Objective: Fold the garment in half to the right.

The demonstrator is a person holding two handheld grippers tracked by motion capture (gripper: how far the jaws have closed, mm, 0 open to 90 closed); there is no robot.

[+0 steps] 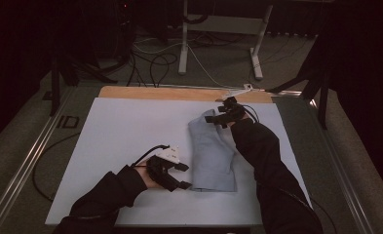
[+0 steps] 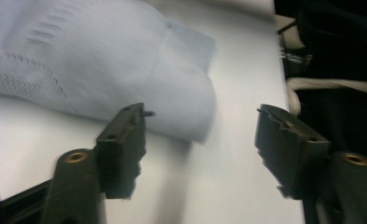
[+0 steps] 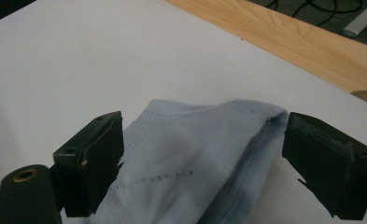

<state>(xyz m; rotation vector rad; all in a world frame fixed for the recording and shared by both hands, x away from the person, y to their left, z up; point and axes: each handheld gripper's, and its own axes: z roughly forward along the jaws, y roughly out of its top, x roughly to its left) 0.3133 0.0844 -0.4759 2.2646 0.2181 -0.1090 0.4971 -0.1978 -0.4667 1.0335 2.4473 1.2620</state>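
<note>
A folded light blue cloth (image 1: pixel 210 151) lies on the white table sheet (image 1: pixel 130 131), right of centre. My left gripper (image 1: pixel 183 175) is open beside the cloth's near left corner; in the left gripper view that folded corner (image 2: pixel 190 112) sits between and just beyond the jaws (image 2: pixel 200 149), not pinched. My right gripper (image 1: pixel 218 117) is open at the cloth's far end. In the right gripper view the cloth's hemmed edge (image 3: pixel 209 140) lies between the spread jaws (image 3: pixel 202 158).
A wooden table edge (image 1: pixel 179 92) runs along the far side of the sheet. Cables and white metal desk legs (image 1: pixel 184 44) stand on the floor beyond. Dark sleeves reach in from the bottom.
</note>
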